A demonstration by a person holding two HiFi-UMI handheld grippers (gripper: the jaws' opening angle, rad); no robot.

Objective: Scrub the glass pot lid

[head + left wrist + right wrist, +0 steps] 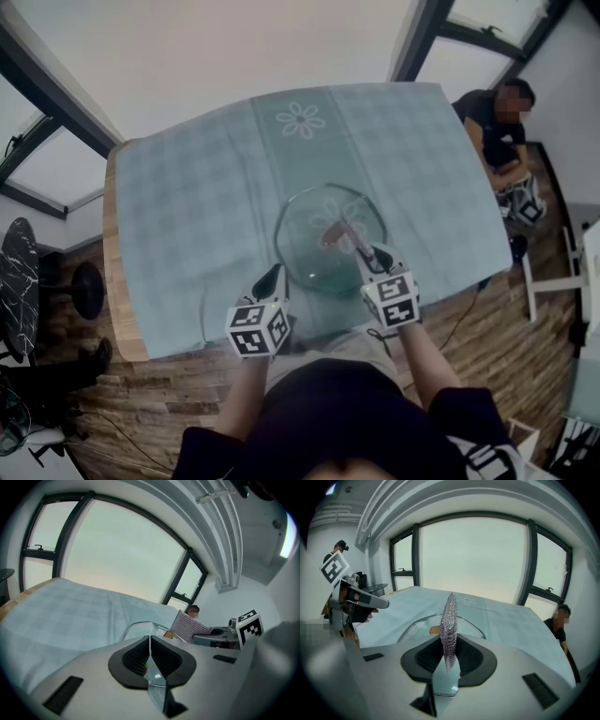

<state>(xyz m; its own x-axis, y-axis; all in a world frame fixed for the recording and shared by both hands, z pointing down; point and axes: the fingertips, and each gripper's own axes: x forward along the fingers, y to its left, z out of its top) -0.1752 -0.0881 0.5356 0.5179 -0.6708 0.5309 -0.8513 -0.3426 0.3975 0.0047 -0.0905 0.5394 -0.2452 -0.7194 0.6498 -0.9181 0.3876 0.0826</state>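
The left claw (150,644) was shut on the lid's (305,248) rim. The right claw (450,645) gripped a scrubber (450,613), with the lid just ahead.

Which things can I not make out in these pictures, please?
Whether the mesh scrubber touches the glass pot lid: too small in the head view, edge-on in the right gripper view.
The lid's brown knob: partly behind the scrubber in the head view.
The lid's near rim: in the left gripper view, behind the body of the left gripper.
Dirt on the glass: too faint in every view.
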